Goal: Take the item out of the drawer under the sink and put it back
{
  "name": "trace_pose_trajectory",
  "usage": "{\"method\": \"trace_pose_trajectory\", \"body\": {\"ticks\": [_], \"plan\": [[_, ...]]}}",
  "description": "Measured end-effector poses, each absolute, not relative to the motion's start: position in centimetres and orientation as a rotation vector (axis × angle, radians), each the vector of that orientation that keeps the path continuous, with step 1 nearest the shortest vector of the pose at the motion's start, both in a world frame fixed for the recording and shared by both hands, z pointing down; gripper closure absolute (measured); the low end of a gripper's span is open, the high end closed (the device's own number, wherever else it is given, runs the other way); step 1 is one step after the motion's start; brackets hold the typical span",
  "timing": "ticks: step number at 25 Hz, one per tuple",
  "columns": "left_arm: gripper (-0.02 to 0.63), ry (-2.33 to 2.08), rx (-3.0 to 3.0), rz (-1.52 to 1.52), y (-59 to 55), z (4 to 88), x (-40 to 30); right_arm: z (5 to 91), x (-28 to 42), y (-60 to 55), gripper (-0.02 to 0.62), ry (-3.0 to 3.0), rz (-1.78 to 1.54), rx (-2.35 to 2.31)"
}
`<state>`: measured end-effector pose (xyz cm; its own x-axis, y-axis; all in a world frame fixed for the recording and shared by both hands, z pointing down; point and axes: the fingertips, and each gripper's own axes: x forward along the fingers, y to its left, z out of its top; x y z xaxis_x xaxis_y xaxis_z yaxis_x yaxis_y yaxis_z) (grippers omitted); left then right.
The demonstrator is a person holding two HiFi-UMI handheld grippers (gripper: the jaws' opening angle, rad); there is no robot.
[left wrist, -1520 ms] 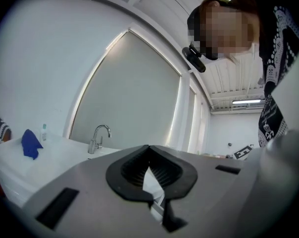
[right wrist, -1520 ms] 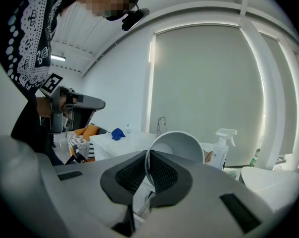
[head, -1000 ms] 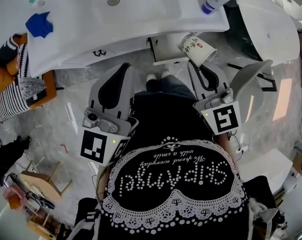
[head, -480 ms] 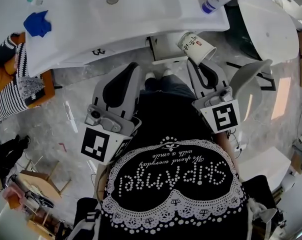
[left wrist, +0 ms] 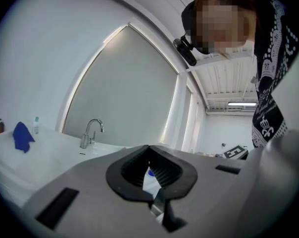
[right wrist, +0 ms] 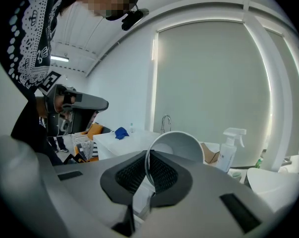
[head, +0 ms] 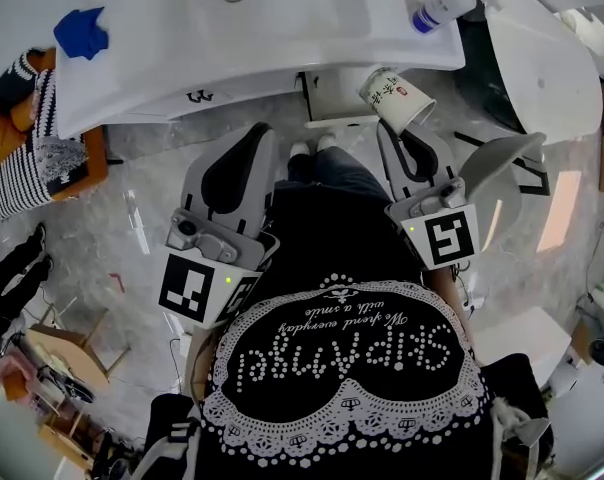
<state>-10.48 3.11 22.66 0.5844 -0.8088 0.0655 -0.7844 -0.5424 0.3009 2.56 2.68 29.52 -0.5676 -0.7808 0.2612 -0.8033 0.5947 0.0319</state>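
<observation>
A white paper cup with red and black print hangs tilted in front of the sink counter. My right gripper is shut on its rim. In the right gripper view the cup stands edge-on between the black pads, its mouth turned left. A white drawer sticks out from under the counter, just left of the cup. My left gripper is held level beside the right one. Its jaws meet at the tips with nothing between them.
A blue cloth lies on the counter's left end and a spray bottle stands at its right end. The faucet rises behind the basin. A white toilet stands to the right. Striped clothes lie on an orange stool at the left.
Both grippers and the cup keep their places. Only the head view has shifted a little.
</observation>
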Motion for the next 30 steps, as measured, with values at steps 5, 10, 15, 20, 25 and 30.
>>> {"method": "trace_pose_trajectory", "body": {"ticks": [5, 10, 15, 20, 25, 30], "plan": [[0.601, -1.334, 2.495, -0.109, 2.9, 22.8, -9.5, 29.8, 3.9, 2.5, 0.571, -2.553, 0.068, 1.269], [0.601, -1.364, 2.464, -0.113, 2.3, 22.7, -7.6, 30.1, 6.1, 1.5, 0.571, -2.519, -0.037, 1.214], [0.601, -1.413, 2.428, -0.121, 2.1, 22.6, -7.5, 31.7, 7.0, 1.6, 0.571, -2.38, -0.211, 1.0], [0.601, -1.516, 2.389, -0.148, 2.2, 23.0, -7.9, 33.2, 7.6, 1.4, 0.571, -2.351, -0.294, 0.898], [0.601, -1.58, 2.371, -0.145, 2.3, 23.8, -8.6, 34.2, 7.9, 0.6, 0.571, -2.344, -0.345, 0.828], [0.601, -1.597, 2.35, -0.148, 1.5, 23.4, -9.2, 34.6, 7.8, 0.0, 0.571, -2.325, -0.358, 0.798]]}}
